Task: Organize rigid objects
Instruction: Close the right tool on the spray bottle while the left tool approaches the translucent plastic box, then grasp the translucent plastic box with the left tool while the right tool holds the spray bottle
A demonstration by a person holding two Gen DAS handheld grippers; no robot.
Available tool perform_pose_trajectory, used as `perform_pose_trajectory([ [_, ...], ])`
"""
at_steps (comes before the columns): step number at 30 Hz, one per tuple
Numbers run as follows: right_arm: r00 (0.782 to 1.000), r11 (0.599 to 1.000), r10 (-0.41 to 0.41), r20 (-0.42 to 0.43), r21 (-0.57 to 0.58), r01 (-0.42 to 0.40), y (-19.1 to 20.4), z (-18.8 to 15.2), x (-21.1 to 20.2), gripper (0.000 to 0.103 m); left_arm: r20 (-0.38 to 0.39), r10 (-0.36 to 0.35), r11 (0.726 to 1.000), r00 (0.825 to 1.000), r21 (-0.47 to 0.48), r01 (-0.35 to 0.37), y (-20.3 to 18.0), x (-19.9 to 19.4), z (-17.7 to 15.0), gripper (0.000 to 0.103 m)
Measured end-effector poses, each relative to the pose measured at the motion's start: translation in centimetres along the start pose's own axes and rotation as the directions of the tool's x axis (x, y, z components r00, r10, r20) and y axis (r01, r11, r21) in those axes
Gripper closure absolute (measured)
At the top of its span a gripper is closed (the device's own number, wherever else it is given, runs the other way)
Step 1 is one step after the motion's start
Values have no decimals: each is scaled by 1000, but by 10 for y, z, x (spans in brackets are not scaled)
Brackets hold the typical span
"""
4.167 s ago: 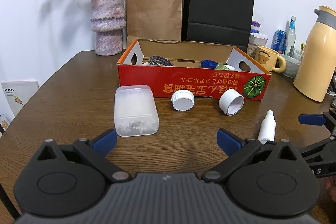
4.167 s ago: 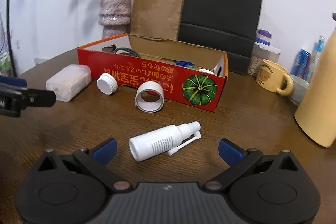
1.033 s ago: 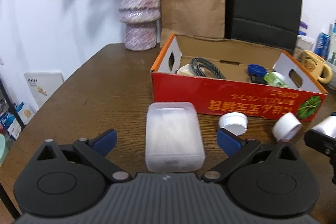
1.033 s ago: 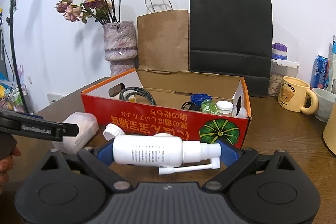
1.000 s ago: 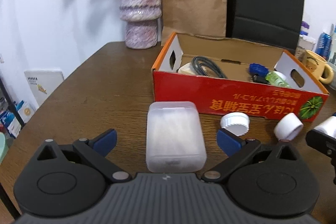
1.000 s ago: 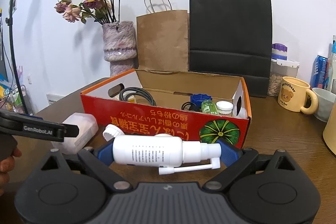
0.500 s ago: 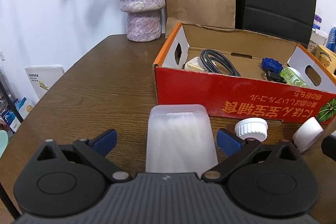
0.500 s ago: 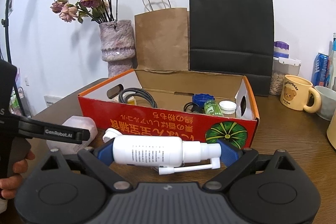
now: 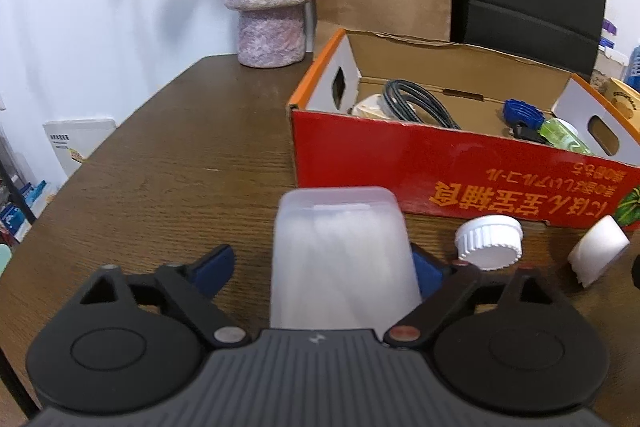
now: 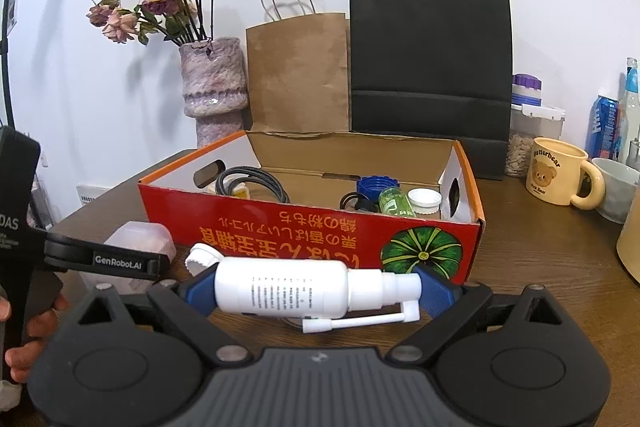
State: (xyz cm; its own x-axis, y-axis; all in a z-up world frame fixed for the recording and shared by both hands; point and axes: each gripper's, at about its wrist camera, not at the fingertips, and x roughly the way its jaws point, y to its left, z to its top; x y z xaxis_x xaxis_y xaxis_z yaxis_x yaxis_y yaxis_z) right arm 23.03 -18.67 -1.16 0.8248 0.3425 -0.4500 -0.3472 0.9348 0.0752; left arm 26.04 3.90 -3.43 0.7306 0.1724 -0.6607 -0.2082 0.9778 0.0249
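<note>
Red cardboard box (image 10: 320, 227) part-filled. Right tool (image 10: 316, 287) clamps white plastic spray bottle (image 10: 280, 287); left tool (image 9: 320, 267) closing around frosted plastic case (image 9: 340, 259), left pad not yet touching. Two white caps (image 9: 490, 241) left on surface (image 9: 180, 187) at box's front.

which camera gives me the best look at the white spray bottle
The right wrist view: the white spray bottle lies crosswise, held end to end in the right gripper, label and nozzle fully visible. The left wrist view shows none of it that I can tell.

"genrobot.ai" stood on the left gripper's (image 10: 132, 263) finger, and "das" on its black body. the yellow mug (image 10: 560, 177) read "butterbear". the red box (image 10: 320, 231) carried upside-down japanese lettering.
</note>
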Motion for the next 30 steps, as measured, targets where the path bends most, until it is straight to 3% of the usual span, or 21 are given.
perform_pose_trajectory([
  [1, 1000, 1000, -2, 0, 0, 2, 0, 0, 0, 6, -4, -8, 1000, 1000, 1, 8, 0, 0, -1, 32],
  [2, 1000, 1000, -3, -1, -1, 3, 0, -1, 0, 6, -7, -16, 1000, 1000, 3, 16, -1, 0, -1, 36],
  [17, 1000, 1000, -8, 6, 3, 8, -2, -2, -2, 6, 15, 13, 1000, 1000, -11, -13, 5, -5, -2, 37],
  [30, 999, 1000, -10, 30, 17, 9, -4, -4, -18, 6, 120, -15, 1000, 993, 23, 13, -4, -50, -13, 37],
])
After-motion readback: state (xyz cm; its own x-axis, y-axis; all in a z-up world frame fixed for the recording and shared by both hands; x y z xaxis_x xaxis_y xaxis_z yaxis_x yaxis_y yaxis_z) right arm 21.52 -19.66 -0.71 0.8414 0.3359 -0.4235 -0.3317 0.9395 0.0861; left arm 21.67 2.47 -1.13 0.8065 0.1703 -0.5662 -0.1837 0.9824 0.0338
